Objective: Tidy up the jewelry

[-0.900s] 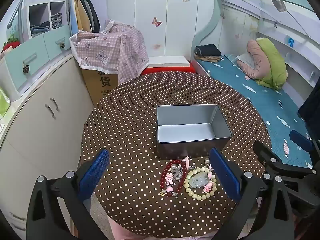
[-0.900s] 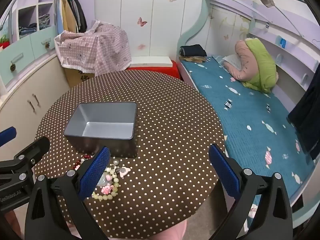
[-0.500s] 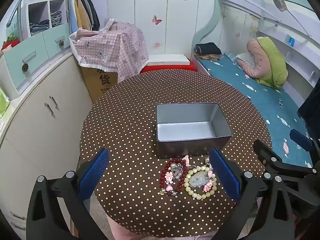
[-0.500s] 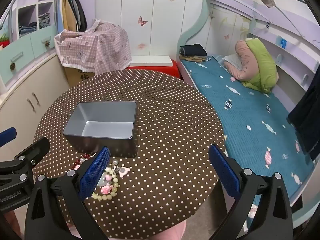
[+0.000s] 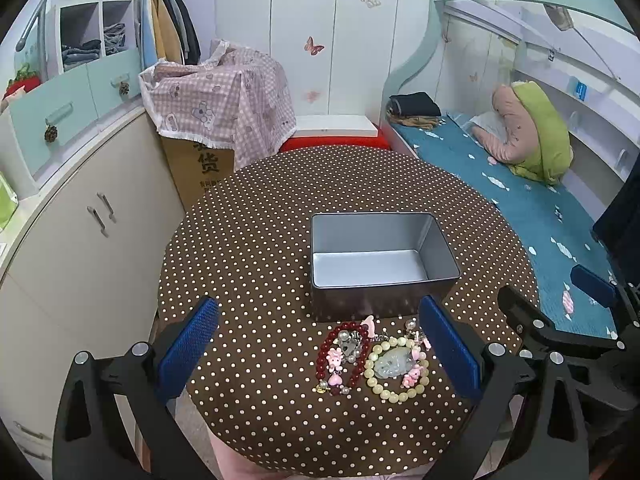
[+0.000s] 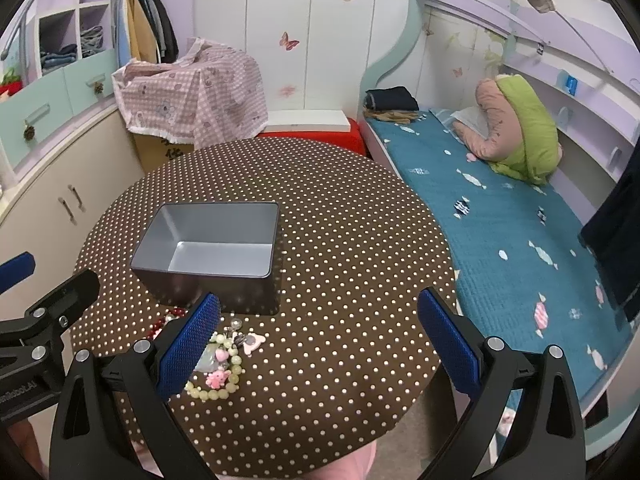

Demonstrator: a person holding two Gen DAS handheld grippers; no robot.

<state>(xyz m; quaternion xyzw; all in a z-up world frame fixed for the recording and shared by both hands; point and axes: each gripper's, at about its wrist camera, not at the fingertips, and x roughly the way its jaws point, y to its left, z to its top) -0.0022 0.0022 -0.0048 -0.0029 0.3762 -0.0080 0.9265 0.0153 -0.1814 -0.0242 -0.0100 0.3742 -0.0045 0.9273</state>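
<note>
An empty silver tin box (image 5: 380, 258) (image 6: 212, 244) stands in the middle of a round brown polka-dot table (image 5: 260, 232) (image 6: 352, 240). Just in front of it lie a dark red bead bracelet (image 5: 340, 356) with pink charms and a pale green bead bracelet (image 5: 394, 366) (image 6: 214, 368) around a jade pendant. My left gripper (image 5: 318, 350) hovers open above the near table edge, with the jewelry between its blue pads. My right gripper (image 6: 318, 338) is open too, to the right of the jewelry; its left pad (image 6: 188, 344) hides part of the bracelets.
A bed with a teal cover (image 6: 500, 220) runs along the right of the table. Cabinets (image 5: 80, 240) stand on the left, and a cardboard box under a pink checked cloth (image 5: 220, 96) sits behind the table. A red stool (image 6: 316, 136) lies beyond the far edge.
Both views have tilted slightly, so the table and box sit a little higher in frame. Jewelry and box have not moved; both grippers stay open.
</note>
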